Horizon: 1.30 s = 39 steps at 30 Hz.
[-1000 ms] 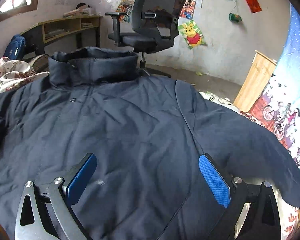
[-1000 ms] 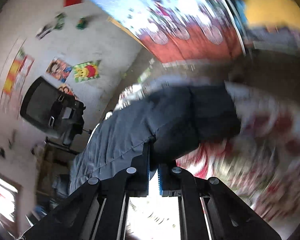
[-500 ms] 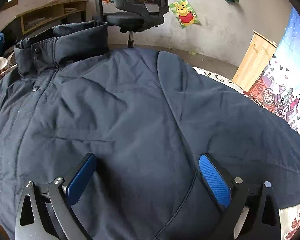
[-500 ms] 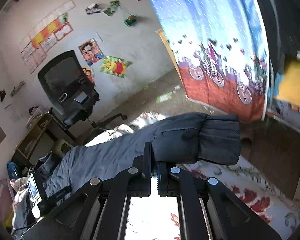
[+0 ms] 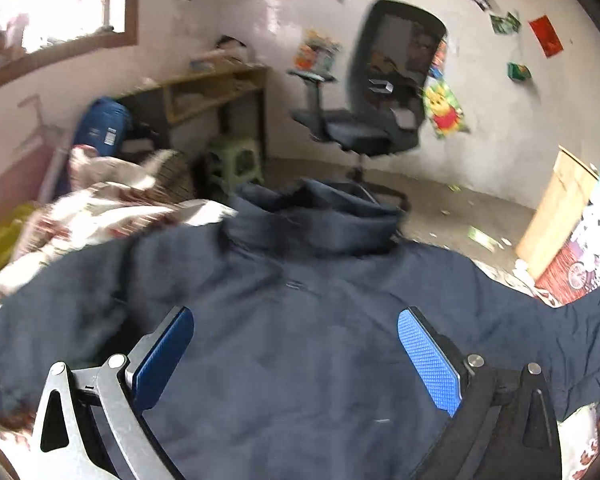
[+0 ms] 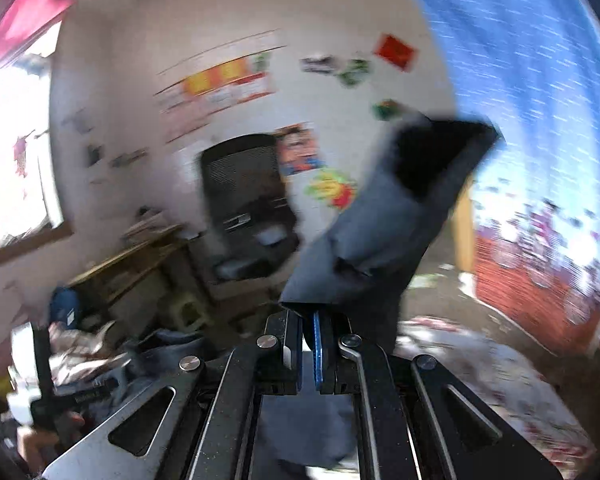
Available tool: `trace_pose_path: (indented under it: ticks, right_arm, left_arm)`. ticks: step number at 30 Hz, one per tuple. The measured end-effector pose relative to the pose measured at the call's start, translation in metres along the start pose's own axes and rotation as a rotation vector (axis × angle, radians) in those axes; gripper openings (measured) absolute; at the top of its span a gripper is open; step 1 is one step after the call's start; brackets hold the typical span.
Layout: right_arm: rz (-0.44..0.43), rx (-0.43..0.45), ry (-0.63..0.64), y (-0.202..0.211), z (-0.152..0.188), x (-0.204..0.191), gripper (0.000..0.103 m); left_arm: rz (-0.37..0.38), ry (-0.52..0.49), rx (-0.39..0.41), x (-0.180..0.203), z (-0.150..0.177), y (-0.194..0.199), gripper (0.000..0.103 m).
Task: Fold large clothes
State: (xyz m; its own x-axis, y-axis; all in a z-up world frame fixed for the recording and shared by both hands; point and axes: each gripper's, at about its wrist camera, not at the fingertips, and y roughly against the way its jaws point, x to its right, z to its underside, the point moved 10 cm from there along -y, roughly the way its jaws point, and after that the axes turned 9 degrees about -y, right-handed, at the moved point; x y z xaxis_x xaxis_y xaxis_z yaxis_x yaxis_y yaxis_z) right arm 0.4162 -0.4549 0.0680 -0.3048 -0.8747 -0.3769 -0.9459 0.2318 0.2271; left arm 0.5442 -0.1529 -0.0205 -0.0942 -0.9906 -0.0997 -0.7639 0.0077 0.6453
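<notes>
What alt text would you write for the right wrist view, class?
The right gripper, jaws shut, lifts the dark navy jacket's sleeve in a blurred bedroom. Behind stand a black office chair, a poster-covered wall and a blue curtain.

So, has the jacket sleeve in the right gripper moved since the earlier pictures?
Yes. The sleeve, pinched in the right gripper, has swung upward: its cuff now overlaps the wall beside the blue curtain.
</notes>
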Motion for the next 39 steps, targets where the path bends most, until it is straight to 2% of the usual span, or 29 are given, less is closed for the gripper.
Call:
trace_pose_path:
  ticks: [3,5,8,11,17,18,20,21,22,24,28,30,34,36,37,39]
  right_arm:
    - [-0.091,-0.082,0.085,-0.014,0.034,-0.062,0.004]
    - [-0.146,-0.15,0.149,-0.023,0.066,-0.1,0.004]
    - [-0.197,-0.269,0.215,-0.033,0.117,-0.138,0.004]
    - [-0.224,-0.403,0.259,-0.042,0.173,-0.146,0.004]
    - [-0.197,-0.644,0.337,-0.038,0.27,-0.126,0.007]
    - [-0.194,-0.671,0.334,-0.037,0.275,-0.123,0.009]
    - [-0.207,-0.725,0.31,-0.028,0.286,-0.119,0.02]
    - [-0.23,-0.749,0.286,-0.022,0.288,-0.117,0.036]
    - [-0.254,-0.758,0.263,-0.014,0.288,-0.116,0.061]
    - [-0.295,-0.749,0.24,0.004,0.286,-0.106,0.082]
    - [-0.325,-0.718,0.254,0.027,0.274,-0.095,0.082]
    - [-0.325,-0.702,0.231,0.033,0.263,-0.075,0.082]
    - [-0.295,-0.684,0.198,0.034,0.251,-0.051,0.082]
    - [-0.28,-0.674,0.19,0.032,0.247,-0.038,0.082]
    - [-0.27,-0.669,0.184,0.033,0.244,-0.031,0.082]
    - [-0.254,-0.656,0.171,0.028,0.24,-0.023,0.082]
  left_arm:
    - [-0.04,0.008,0.005,-0.053,0.001,0.014,0.103]
    - [-0.038,0.029,-0.004,-0.081,0.008,0.019,0.103]
    - [0.085,0.066,-0.007,-0.11,0.025,0.025,0.103]
    - [0.165,0.09,-0.021,-0.117,0.039,0.023,0.103]
    - [0.337,0.149,-0.126,-0.094,0.083,-0.001,0.103]
    - [0.354,0.151,-0.148,-0.087,0.09,-0.006,0.103]
    - [0.385,0.148,-0.185,-0.075,0.103,-0.017,0.103]
    - [0.393,0.145,-0.206,-0.069,0.109,-0.023,0.103]
    - [0.402,0.143,-0.225,-0.062,0.114,-0.029,0.103]
    - [0.424,0.146,-0.249,-0.049,0.121,-0.039,0.103]
    - [0.468,0.185,-0.286,-0.023,0.126,-0.057,0.103]
    - [0.481,0.2,-0.308,-0.009,0.127,-0.066,0.103]
    - [0.434,0.186,-0.351,0.015,0.133,-0.091,0.101]
    - [0.401,0.164,-0.361,0.024,0.135,-0.1,0.084]
    - [0.404,0.16,-0.365,0.029,0.135,-0.103,0.079]
    - [0.405,0.156,-0.36,0.036,0.135,-0.104,0.06]
